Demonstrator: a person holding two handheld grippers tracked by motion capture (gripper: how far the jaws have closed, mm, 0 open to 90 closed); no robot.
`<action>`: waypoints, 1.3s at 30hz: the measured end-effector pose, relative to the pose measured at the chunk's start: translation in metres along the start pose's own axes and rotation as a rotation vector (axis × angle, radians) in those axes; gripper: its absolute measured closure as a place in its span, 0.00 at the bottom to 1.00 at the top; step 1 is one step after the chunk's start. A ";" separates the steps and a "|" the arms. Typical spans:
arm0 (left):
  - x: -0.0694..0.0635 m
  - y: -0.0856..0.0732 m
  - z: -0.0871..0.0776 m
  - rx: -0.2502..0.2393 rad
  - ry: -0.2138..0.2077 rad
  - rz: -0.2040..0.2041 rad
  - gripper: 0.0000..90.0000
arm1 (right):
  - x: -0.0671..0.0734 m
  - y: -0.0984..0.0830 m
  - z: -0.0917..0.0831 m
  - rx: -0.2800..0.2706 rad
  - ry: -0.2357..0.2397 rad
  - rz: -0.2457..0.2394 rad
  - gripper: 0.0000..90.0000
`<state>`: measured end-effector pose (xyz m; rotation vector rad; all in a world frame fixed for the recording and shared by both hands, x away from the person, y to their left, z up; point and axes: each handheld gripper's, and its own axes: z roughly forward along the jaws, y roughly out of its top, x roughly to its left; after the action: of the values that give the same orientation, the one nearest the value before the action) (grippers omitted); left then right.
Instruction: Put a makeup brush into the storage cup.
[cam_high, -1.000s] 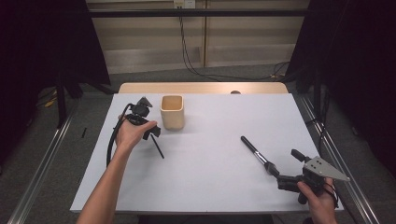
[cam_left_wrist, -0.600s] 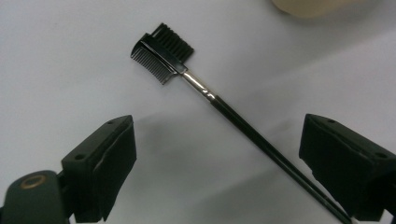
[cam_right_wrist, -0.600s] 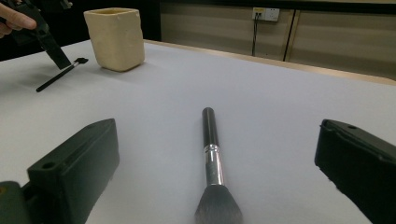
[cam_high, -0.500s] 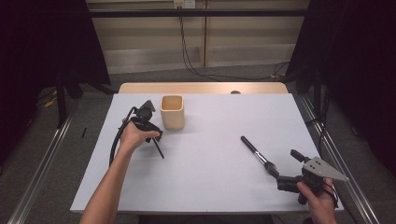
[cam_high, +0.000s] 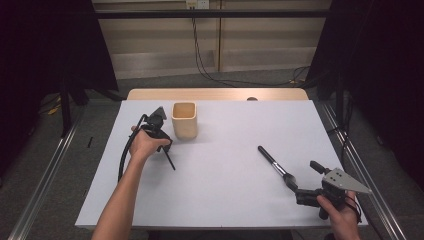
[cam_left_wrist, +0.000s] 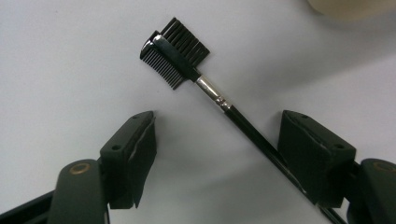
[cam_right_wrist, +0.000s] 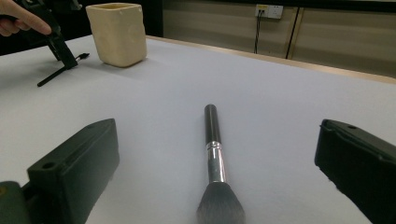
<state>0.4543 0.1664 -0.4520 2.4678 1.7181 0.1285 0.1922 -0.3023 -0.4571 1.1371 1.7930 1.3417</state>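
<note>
Brow comb-brush (cam_left_wrist: 175, 58) lies flat on the white bench (cam_high: 225, 165), just left of the cream cup (cam_high: 184, 120) in the high view, its thin black handle running toward me from the bristled head. In the left claw view the head, comb teeth on one side and bristles on the other, sits beyond my jaws, with a silver ferrule joining it to the handle. The handle passes slantwise between the jaws and lies close against the pad at that view's right; the opposite pad stands clear of it. My left claw (cam_left_wrist: 217, 154) has just been closing, with the handle between the jaws, but the pads do not yet pinch it, so I record it as spread. My left hand (cam_high: 145, 145) holds that claw pointed down at the bench, its cable looping toward the bench's left edge.

Powder brush (cam_right_wrist: 215, 163) lies well apart from the first, on the right half of the bench, its dark tuft toward me and its black handle pointing away. My right claw (cam_right_wrist: 217, 186) is spread wide, level with the bench, the tuft between the jaws and touching neither pad. My right hand (cam_high: 340, 215) grips it at the near right corner. The cup stands upright toward the far edge.
</note>
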 end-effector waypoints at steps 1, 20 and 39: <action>0.000 0.001 0.000 -0.001 -0.005 -0.015 0.31 | 0.000 0.000 0.000 0.000 0.000 0.000 0.00; 0.004 0.006 -0.005 0.099 0.010 -0.121 0.81 | 0.000 -0.001 0.000 0.020 0.012 0.003 0.00; 0.014 -0.006 -0.007 0.030 -0.047 -0.145 0.96 | 0.000 -0.002 0.000 0.027 0.013 0.004 0.00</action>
<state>0.4530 0.1821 -0.4457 2.3363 1.8851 0.0303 0.1919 -0.3026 -0.4590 1.1492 1.8240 1.3337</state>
